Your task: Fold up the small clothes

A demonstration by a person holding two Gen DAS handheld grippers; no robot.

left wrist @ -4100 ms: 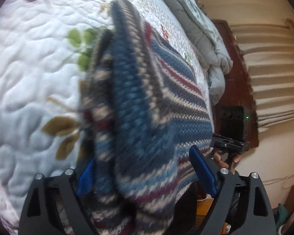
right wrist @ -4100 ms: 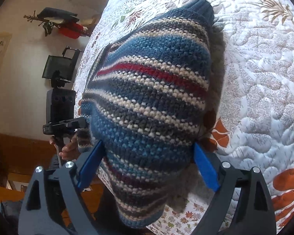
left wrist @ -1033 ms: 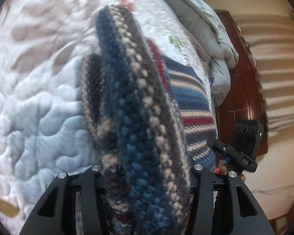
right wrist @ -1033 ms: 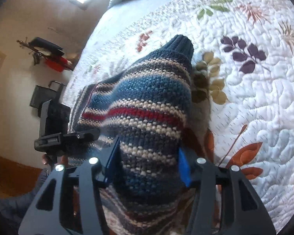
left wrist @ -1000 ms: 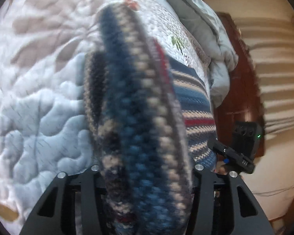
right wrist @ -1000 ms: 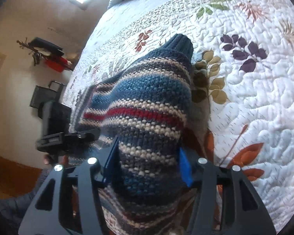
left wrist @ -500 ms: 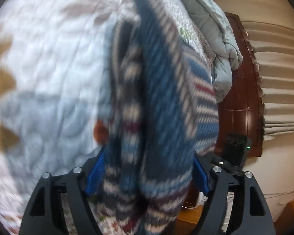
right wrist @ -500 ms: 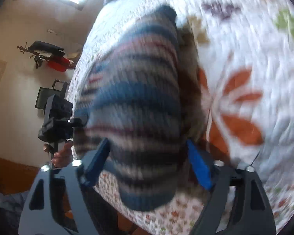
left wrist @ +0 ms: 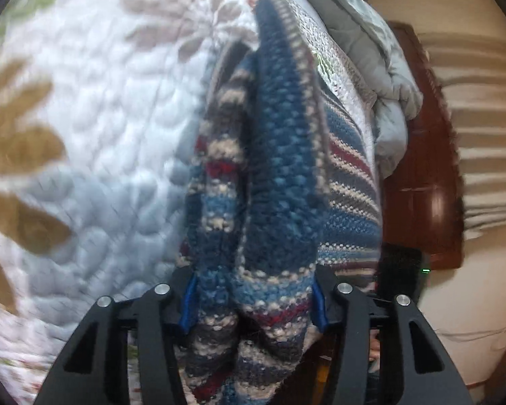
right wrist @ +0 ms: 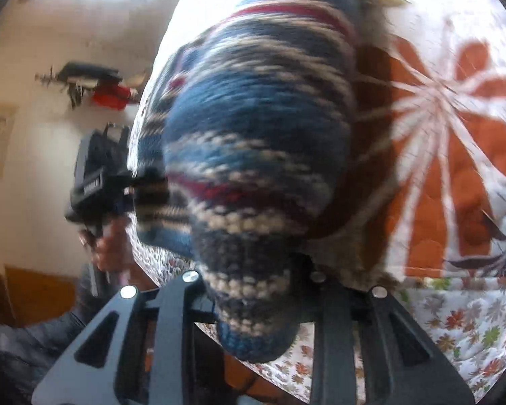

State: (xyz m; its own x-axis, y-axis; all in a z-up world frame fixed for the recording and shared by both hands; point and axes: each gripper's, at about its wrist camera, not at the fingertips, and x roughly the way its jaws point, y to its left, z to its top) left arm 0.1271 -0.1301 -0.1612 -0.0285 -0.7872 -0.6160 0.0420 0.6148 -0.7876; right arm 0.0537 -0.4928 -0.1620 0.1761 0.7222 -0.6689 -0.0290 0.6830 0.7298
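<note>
Your left gripper has the striped knit sweater bunched between its two blue pads. Its jaws are closing, roughly half spread, and both pads press into the thick fold of knit. The sweater rises as a ridge straight ahead of the fingers and drapes down below them, hiding what lies underneath. To the left of that gripper spreads the quilt, white with brown leaf prints. To its right, past the sweater's flat striped part, lie a grey duvet and a dark wooden headboard.

Your right gripper is narrower, its jaws closing on a rounded end of the same sweater, which fills the gap between the fingers and bulges up and forward over them. The pads themselves are hidden by the wool. To its right the quilt shows big orange leaves. To its left, at the bed's edge, you can see your left hand around the other gripper's handle, blurred.
</note>
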